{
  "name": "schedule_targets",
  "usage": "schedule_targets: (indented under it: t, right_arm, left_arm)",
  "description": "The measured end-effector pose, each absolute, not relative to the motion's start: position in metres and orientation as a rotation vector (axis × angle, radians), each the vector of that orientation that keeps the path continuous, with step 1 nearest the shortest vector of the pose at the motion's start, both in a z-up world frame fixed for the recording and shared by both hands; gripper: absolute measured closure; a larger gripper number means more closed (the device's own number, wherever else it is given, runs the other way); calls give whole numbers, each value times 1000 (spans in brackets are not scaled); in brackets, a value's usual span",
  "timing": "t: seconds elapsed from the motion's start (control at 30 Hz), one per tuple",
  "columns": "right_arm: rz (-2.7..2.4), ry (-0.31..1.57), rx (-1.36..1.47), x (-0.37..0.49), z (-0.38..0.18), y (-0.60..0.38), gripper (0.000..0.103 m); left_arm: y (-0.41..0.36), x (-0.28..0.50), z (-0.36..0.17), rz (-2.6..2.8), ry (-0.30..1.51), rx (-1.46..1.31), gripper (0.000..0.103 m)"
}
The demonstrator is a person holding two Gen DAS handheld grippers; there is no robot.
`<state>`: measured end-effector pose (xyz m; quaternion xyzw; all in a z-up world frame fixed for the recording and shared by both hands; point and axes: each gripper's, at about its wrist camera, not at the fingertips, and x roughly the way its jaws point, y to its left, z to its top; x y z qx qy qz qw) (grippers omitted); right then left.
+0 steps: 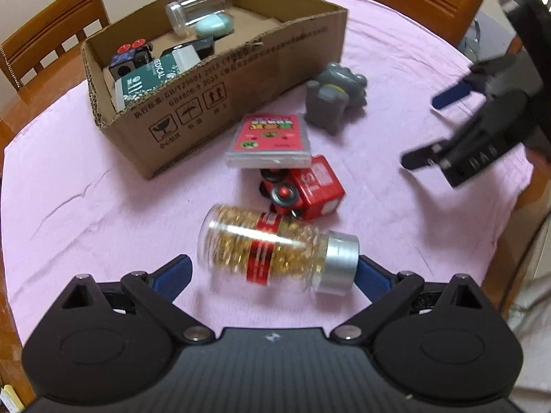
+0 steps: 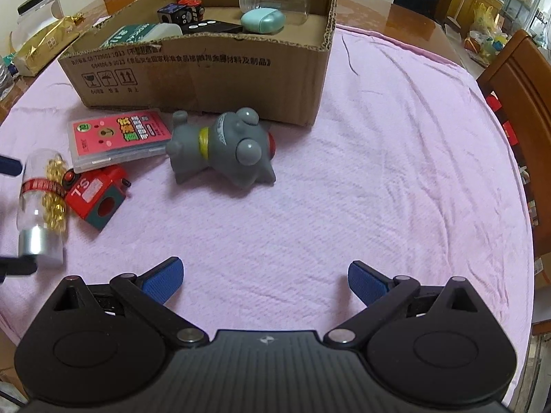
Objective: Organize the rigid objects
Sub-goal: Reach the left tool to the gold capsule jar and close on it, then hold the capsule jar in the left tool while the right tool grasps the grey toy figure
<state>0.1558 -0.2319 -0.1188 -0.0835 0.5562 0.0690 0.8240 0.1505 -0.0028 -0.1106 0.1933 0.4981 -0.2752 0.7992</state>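
Observation:
A clear bottle of gold capsules (image 1: 272,249) with a silver cap lies on its side on the pink cloth, between the open fingers of my left gripper (image 1: 273,275); whether the pads touch it I cannot tell. It also shows in the right wrist view (image 2: 43,199). Beyond it lie a red toy block (image 1: 310,187), a pink card case (image 1: 270,141) and a grey toy figure (image 1: 332,98). The cardboard box (image 1: 241,79) holds several items. My right gripper (image 2: 265,280) is open and empty above bare cloth, in front of the grey toy figure (image 2: 224,148).
Wooden chairs (image 1: 51,34) stand around the table. A gold packet (image 2: 41,44) and a jar sit at the table's far left. My right gripper shows in the left wrist view (image 1: 430,130) at the right.

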Motion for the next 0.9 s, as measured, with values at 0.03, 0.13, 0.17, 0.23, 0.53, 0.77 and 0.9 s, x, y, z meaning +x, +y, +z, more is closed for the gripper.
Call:
schedule_targets:
  t: [0.03,0.13,0.17,0.23,0.53,0.77,0.9]
  right_arm:
    - [145,1185,-179,155,-120,-232,0]
    - [147,1181,-179,151,-122,-233,0]
    - [148,1181,-178,150,-123,-233,0]
    - [156,1179,-173,149,-123,-233,0]
    - [210,1152,-206,153,-127,-220,0]
    - [251,1151,-228,160,-128,-218,0]
    - [256,1136,-228,157,-127,-219,0]
  left_arm:
    - [-3,154,-113,-582,1068,410,4]
    - [-3,164,-117,-551,1072,381,4]
    - [-2,167,-118,-535,1074,357,4]
    - [1,173,-120,-500,1086,311,5]
    - [18,164,-125,-411,1067,242,5]
    - [17,164,-134,-396,1078,245,5]
    - [13,164,-134,-376,1063,231,6]
